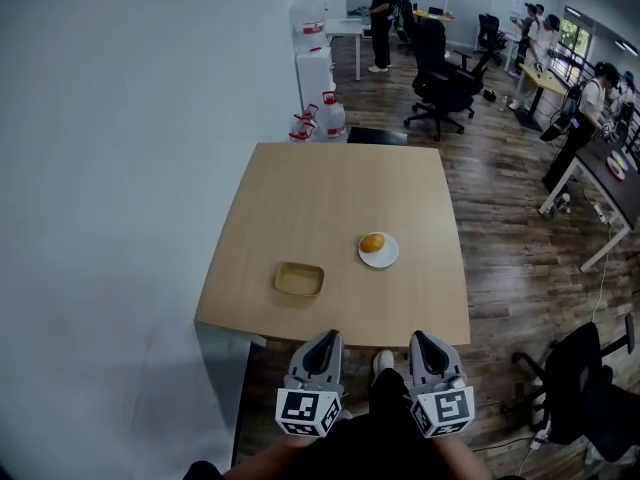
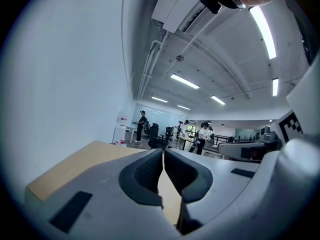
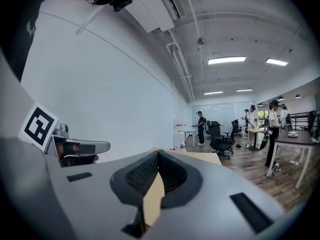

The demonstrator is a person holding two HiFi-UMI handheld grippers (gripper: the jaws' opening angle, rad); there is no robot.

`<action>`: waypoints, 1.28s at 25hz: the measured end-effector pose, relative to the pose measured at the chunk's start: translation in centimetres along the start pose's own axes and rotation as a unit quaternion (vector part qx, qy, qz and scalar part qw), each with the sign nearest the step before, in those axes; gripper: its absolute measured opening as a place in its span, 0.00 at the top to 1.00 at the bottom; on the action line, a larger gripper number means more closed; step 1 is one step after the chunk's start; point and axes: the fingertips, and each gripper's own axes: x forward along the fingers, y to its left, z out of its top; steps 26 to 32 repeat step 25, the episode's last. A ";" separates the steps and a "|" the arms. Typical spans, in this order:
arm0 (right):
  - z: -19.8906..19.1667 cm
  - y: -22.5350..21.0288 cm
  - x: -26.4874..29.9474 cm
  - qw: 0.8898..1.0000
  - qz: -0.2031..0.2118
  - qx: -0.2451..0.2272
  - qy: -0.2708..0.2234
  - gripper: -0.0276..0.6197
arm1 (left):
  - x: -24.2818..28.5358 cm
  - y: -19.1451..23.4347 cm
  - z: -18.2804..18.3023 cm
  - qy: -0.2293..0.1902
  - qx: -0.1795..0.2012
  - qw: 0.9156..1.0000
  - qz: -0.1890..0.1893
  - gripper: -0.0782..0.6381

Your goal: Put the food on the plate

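Observation:
A round golden piece of food (image 1: 372,243) lies on a small white plate (image 1: 384,259) right of the middle of the wooden table (image 1: 330,198). A shallow tan tray (image 1: 298,280) sits empty to its left. Both grippers hang below the table's near edge, close to the person's body. My left gripper (image 1: 327,338) is shut with nothing between its pads (image 2: 150,170). My right gripper (image 1: 419,339) is shut and empty as well, its pads (image 3: 145,173) meeting at the tips. The gripper views look level across the tabletop (image 2: 75,166), and neither shows the food or the plate.
A white wall (image 1: 110,168) runs along the table's left side. Water jugs (image 1: 328,116) and a white cabinet (image 1: 315,73) stand behind the table. Office chairs (image 1: 440,73) and several people (image 1: 381,8) occupy the wood floor beyond. Another chair (image 1: 585,378) stands at the near right.

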 end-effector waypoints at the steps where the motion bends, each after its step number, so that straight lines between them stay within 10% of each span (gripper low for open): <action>1: -0.1 -0.3 0.0 1.000 -0.003 0.001 0.000 0.86 | 0.0 0.1 0.0 -0.001 0.002 1.000 0.002 0.86; 32: 1.3 0.9 1.7 0.998 0.007 -0.062 0.004 0.86 | 0.0 1.7 1.5 -0.032 -0.014 0.999 0.020 0.86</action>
